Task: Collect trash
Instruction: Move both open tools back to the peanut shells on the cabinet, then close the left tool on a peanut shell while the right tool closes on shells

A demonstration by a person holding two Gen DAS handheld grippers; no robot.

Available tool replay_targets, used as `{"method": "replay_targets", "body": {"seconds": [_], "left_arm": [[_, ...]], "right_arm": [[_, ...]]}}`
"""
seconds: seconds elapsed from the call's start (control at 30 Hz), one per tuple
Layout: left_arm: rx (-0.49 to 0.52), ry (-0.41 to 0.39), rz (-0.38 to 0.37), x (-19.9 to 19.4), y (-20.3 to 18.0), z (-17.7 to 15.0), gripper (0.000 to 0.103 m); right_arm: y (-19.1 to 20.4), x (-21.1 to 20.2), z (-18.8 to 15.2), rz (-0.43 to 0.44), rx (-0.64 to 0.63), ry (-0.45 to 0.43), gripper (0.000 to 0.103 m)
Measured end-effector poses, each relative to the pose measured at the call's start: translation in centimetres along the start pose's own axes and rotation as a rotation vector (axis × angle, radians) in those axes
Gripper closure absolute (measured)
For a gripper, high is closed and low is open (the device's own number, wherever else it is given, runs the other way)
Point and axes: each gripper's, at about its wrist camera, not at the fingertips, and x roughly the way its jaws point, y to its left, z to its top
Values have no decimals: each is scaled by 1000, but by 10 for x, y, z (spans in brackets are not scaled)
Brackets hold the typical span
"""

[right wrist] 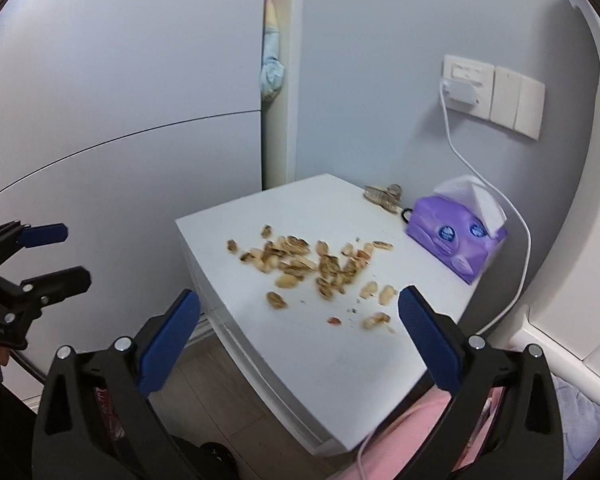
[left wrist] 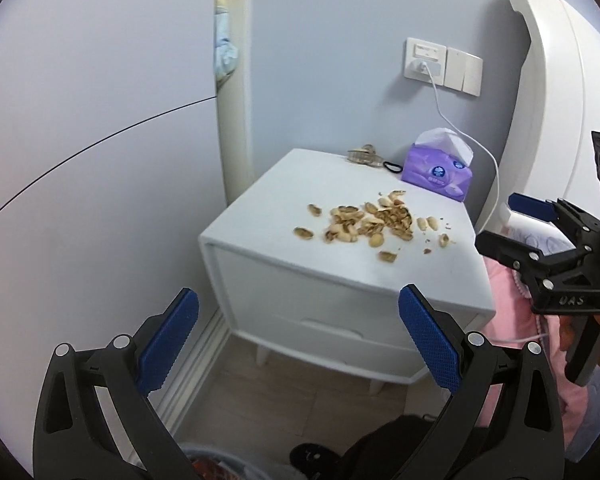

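Where both cameras look down past their own fingers, findings run from nearest to farthest, each placed against the white nightstand.

Left gripper point(left wrist: 298, 336): released; blue pads spread wide with nothing between them, held in the air in front of the nightstand's front corner, touching nothing.

Right gripper point(right wrist: 300, 332): released; jaws at full spread and empty, hovering over the nightstand's near edge without contact.

Bin point(left wrist: 216, 466): only part of a rim shows at the bottom of the left view, on the floor in front of the nightstand; contents too blurred to name.

Nightstand point(left wrist: 260, 216): white, on short legs over a wood-look floor, with drawer fronts facing the cameras; it stands in the corner beside the bed's white headboard point(left wrist: 548, 92).

Peanut shells point(left wrist: 364, 222): the trash lies scattered on the nightstand top, around its middle. The spread is elongated, its long axis running across the top from the wall-side edge toward the bed-side edge. Single shells point every way; no common heading. A few strays and crumbs lie nearer the front edge.

Tissue pack point(left wrist: 436, 174): purple, at the nightstand's back corner on the bed side, a white tissue standing out of its top.

Hair clip point(left wrist: 364, 156): at the back edge, just beside the tissue pack.

Charger cable point(left wrist: 488, 160): white, from the wall socket above the nightstand, passing behind the tissue pack and down its bed side.
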Motion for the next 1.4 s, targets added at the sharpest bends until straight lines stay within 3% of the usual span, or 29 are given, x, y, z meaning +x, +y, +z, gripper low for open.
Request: {"method": "replay_targets", "body": {"seconds": [0.13,0.27,0.53,0.87,0.93,1.0,1.4], "left_arm": [[0,-3,-43,16,-11,9,6],[24,-23,-40,29,-19,18,6],[69,17,-111,66,-38,31,6],[93,28,-126,109,-53,46,6],[84,28,-139,118,-50,49,6],[81,29,-141,125,-47,51,6],[116,43,-169,156,-42,55,32]], "right_arm": [[-11,8,-3,-19,1,29,6],[-24,19,-5,-38,30,51,6],[-51,39,-2,-16,88,70,6],[-72,74,9,-49,119,99,7],[-71,83,11,-34,120,106,10],[-71,95,12,-10,120,125,24],[-70,138,8,23,135,203,26]]}}
